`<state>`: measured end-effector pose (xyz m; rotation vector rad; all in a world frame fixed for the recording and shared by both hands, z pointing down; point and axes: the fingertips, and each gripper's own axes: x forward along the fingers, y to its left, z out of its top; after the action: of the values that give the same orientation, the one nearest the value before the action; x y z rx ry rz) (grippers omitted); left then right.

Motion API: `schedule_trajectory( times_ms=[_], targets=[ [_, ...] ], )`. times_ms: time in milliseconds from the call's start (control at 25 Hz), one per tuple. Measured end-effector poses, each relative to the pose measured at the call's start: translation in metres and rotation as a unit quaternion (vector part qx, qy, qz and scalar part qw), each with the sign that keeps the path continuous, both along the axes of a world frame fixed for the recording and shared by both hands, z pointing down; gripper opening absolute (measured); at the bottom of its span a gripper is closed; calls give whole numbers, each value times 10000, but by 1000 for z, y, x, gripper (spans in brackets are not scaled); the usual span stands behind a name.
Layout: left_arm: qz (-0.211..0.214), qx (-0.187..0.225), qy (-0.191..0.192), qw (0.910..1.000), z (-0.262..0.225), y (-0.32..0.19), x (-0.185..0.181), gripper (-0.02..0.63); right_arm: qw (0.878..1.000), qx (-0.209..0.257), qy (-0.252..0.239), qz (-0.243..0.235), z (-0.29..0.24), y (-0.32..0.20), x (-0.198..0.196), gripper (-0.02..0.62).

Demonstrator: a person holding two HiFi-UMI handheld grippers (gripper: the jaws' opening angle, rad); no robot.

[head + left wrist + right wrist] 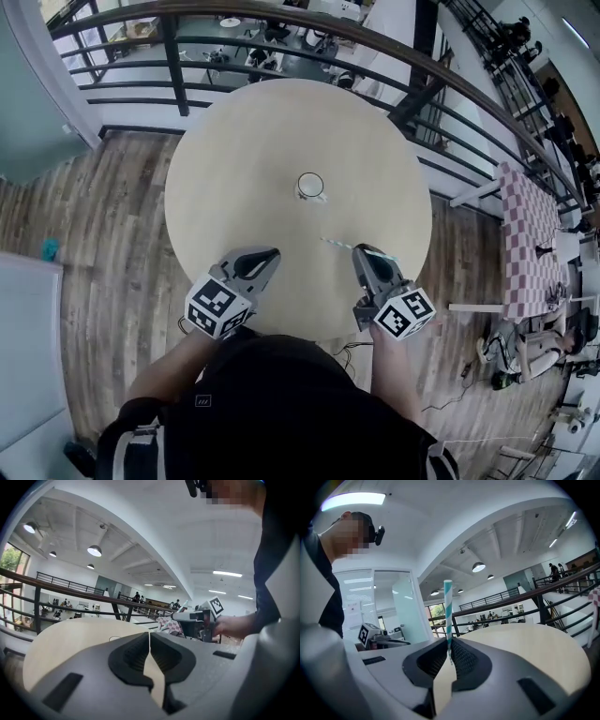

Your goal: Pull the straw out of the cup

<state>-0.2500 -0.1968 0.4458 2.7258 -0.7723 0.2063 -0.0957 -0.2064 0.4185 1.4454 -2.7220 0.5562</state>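
A clear cup (310,186) stands upright near the middle of the round beige table (234,159), with no straw in it. The teal-and-white striped straw (337,244) is out of the cup and pinched across the tips of my right gripper (365,251), well on the near side of the cup. In the right gripper view the straw (448,611) stands up from the shut jaws of the right gripper (449,645). My left gripper (270,255) hovers over the table's near edge. Its jaws are shut on nothing, as the left gripper (149,641) shows in its own view.
A dark metal railing (281,47) curves behind the table. A red checkered table (527,234) stands at the right on the wooden floor (103,234). From the left gripper view, the right gripper (199,620) and the hand holding it show at the right.
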Motion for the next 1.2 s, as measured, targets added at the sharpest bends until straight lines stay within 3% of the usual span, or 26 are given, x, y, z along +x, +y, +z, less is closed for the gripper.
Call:
schedule_trajectory(
  times_ms=[200,400,760,960,1200],
  targets=[
    [-127,236,55,9996,-17,8,43,14,9997,26,-13,-260,-6,35,33,40],
    [-363,456,30,9983,-42,22,76,14,9975,354,-156,-592,-28,64,60,40],
    [-420,853,-184,9953,-82,58,114,14,9852,1104,-452,-1227,-81,92,66,40],
    [-196,1052,-231,9940,-91,69,135,14,9822,1308,-600,-1209,-92,106,62,40],
    [-180,1252,-251,9916,-113,74,140,14,9832,1523,-659,-761,-111,109,91,38]
  ],
)
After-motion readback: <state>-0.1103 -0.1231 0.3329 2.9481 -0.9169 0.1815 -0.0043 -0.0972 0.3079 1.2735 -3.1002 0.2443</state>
